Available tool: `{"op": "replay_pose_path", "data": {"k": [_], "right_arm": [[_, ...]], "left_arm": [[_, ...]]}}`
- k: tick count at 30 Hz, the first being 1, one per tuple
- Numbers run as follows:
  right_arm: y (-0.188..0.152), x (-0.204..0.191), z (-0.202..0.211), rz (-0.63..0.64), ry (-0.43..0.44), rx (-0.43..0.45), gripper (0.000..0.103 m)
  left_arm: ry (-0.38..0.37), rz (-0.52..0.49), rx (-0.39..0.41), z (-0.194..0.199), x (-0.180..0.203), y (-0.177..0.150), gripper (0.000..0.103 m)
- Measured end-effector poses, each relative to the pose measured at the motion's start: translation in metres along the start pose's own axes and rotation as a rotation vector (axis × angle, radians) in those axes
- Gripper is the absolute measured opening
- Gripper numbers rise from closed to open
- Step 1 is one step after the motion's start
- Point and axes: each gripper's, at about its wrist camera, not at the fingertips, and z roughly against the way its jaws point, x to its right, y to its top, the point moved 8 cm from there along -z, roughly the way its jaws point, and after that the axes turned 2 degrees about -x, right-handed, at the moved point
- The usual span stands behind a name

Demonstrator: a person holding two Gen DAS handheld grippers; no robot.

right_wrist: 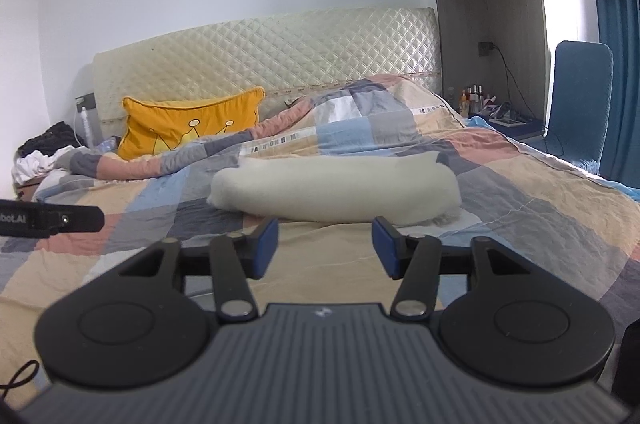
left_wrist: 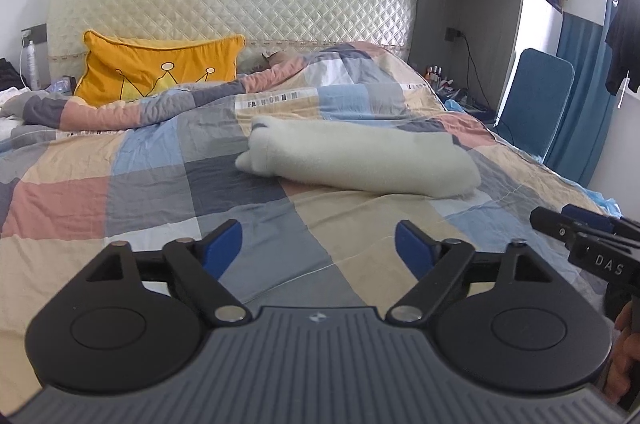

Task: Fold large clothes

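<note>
Folded white garment point(left_wrist: 360, 160) lies crosswise on quilt point(left_wrist: 140, 192); both grippers spread, empty

The left gripper point(left_wrist: 318, 246) pointed forward and slightly downward, its 2 blue-padded jaws spread wide with nothing between them. The right gripper point(right_wrist: 325, 248) was beside it on the right, also aimed forward, its jaws parted less widely and likewise holding nothing.

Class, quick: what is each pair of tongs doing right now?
Left tongs: open, holding nothing.
Right tongs: open, holding nothing; folded fluffy cream garment lies ahead.
</note>
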Motion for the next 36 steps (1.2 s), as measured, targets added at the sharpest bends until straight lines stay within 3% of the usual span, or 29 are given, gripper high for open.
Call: {"op": "replay_pose_path", "data": {"k": [5,10,23,25,32,34,36], "right_arm": [[-0.002,0.001,-0.003,0.006,-0.010,-0.003,0.056],[-0.003,-0.001,-0.003,0.016,-0.016,0.000,0.056],[-0.003,0.002,-0.002,0.018,-0.028,0.006,0.057],[-0.003,0.002,-0.003,0.017,-0.030,0.004,0.070],[-0.004,-0.002,-0.003,0.063,-0.056,0.024,0.074],[-0.005,-0.001,-0.002,0.059,-0.056,0.027,0.089],[-0.004,0.001,-0.001,0.048,-0.057,0.031,0.096]], "left_arm": [[0.011,-0.014,-0.007,-0.004,0.000,-0.003,0.100],[0.048,-0.049,-0.017,-0.009,0.000,-0.006,0.101],[0.052,-0.040,-0.033,-0.009,-0.006,-0.007,0.103],[0.057,-0.040,-0.033,-0.009,-0.006,-0.007,0.103],[0.067,-0.033,-0.035,-0.007,-0.010,-0.007,0.103],[0.067,-0.031,-0.036,-0.006,-0.011,-0.007,0.103],[0.068,-0.029,-0.035,-0.005,-0.012,-0.007,0.103]]}}
